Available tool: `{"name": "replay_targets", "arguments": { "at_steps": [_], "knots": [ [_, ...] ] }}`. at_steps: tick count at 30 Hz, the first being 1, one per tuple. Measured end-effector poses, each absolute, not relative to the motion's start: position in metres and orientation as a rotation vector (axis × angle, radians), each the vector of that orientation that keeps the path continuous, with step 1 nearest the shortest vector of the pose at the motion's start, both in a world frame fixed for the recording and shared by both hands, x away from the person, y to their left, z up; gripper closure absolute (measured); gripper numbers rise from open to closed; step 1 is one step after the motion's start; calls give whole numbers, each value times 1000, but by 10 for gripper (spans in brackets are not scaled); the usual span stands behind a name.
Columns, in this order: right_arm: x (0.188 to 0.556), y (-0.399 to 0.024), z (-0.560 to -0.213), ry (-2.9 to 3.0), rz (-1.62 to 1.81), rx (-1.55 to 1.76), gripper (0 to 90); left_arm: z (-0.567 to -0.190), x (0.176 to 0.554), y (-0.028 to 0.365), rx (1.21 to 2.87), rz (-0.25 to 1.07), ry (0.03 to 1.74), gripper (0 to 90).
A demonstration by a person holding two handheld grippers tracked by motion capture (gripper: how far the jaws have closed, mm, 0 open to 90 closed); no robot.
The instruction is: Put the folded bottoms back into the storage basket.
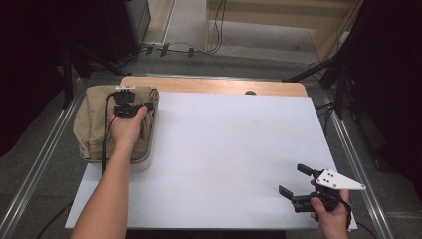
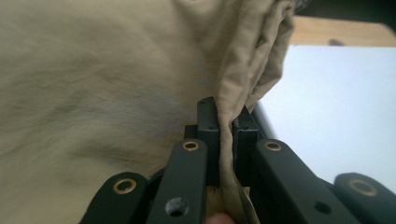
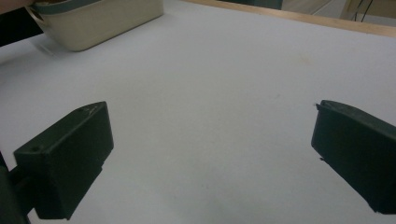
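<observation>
A tan cloth [image 1: 94, 119] lies bunched in a cream tub [image 1: 145, 158] at the table's left edge. My left gripper [image 1: 127, 103] reaches down into the tub near its far right corner. In the left gripper view its jaws are shut on an upright fold of the cloth [image 2: 93, 84], which runs between the two pads [image 2: 208, 122]. My right gripper [image 1: 292, 179] hovers low over the white tabletop [image 1: 229, 144] at the near right, open, with nothing between its fingers. The right gripper view has the right gripper [image 3: 210, 114] wide apart above bare white surface, the tub [image 3: 107, 21] at top left.
A wooden strip [image 1: 214, 85] borders the table's far edge. Metal rails [image 1: 45, 159] run along both sides of the table. Dark stands and cables [image 1: 189, 50] sit on the floor beyond it.
</observation>
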State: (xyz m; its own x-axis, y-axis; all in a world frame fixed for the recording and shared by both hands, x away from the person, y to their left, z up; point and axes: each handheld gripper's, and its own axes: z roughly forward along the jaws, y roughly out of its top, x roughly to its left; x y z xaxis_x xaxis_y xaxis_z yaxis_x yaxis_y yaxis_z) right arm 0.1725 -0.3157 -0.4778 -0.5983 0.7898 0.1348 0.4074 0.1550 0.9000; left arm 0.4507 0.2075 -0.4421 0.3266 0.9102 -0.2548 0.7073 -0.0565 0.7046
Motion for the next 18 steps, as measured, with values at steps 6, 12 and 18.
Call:
{"name": "replay_targets", "arguments": {
  "at_steps": [6, 12, 18],
  "knots": [
    [172, -317, -479, 2060, 1428, 1154, 0, -469, 467, 207, 1916, 220, 1601, 858],
    [173, -315, -480, 2070, 1405, 1132, 0, -470, 467, 206, 1944, 225, 1602, 782],
    [174, -317, -481, 2065, 1403, 1138, 0, -440, 452, 219, 1886, 315, 1508, 413]
  ]
}}
